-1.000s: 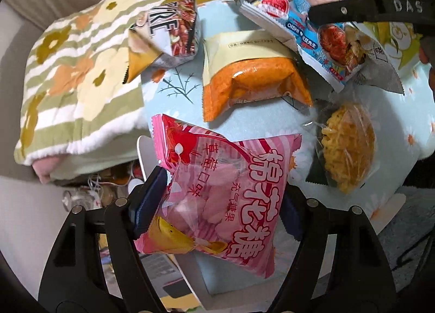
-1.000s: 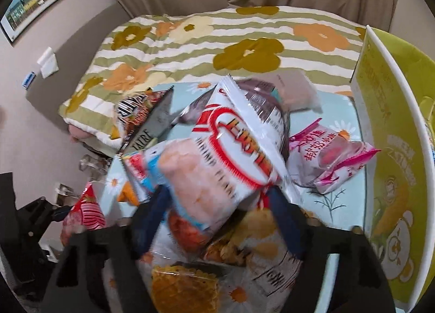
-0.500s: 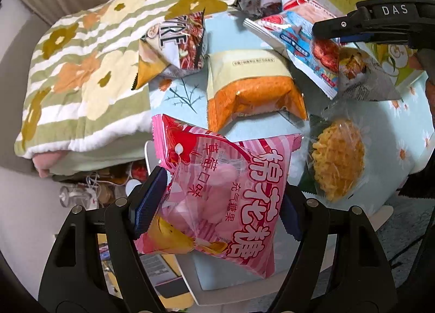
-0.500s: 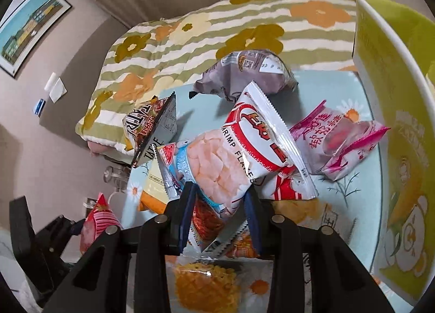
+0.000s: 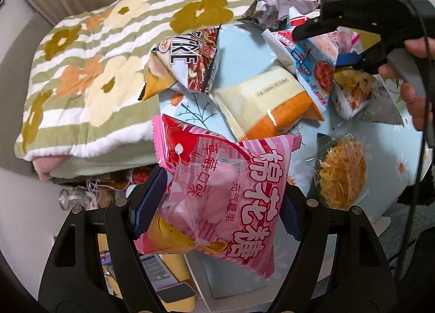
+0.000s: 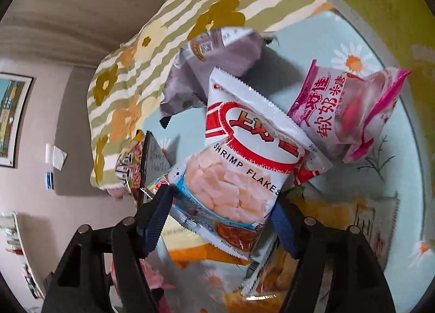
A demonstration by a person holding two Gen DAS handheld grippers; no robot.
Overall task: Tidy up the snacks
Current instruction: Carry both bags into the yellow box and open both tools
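Observation:
My left gripper (image 5: 214,204) is shut on a pink marshmallow bag (image 5: 220,187) and holds it above the near edge of the round floral table (image 5: 244,49). My right gripper (image 6: 220,220) is shut on a white shrimp flakes bag (image 6: 239,174) and holds it over the table; it also shows in the left wrist view (image 5: 312,54). On the table lie an orange-and-cream bag (image 5: 272,100), a dark triangular chip bag (image 5: 187,60), a clear noodle snack pack (image 5: 339,171), a grey bag (image 6: 217,62) and a pink candy bag (image 6: 345,106).
A yellow-green box (image 6: 380,8) stands at the table's right side. A folded floral striped blanket (image 5: 95,73) lies left of and behind the table. Clutter sits on the floor below the table edge (image 5: 89,196). A framed picture (image 6: 11,119) hangs on the wall.
My right gripper has lifted the shrimp flakes bag and swung it toward the right, tilting the view. My left gripper still holds the marshmallow bag in much the same place.

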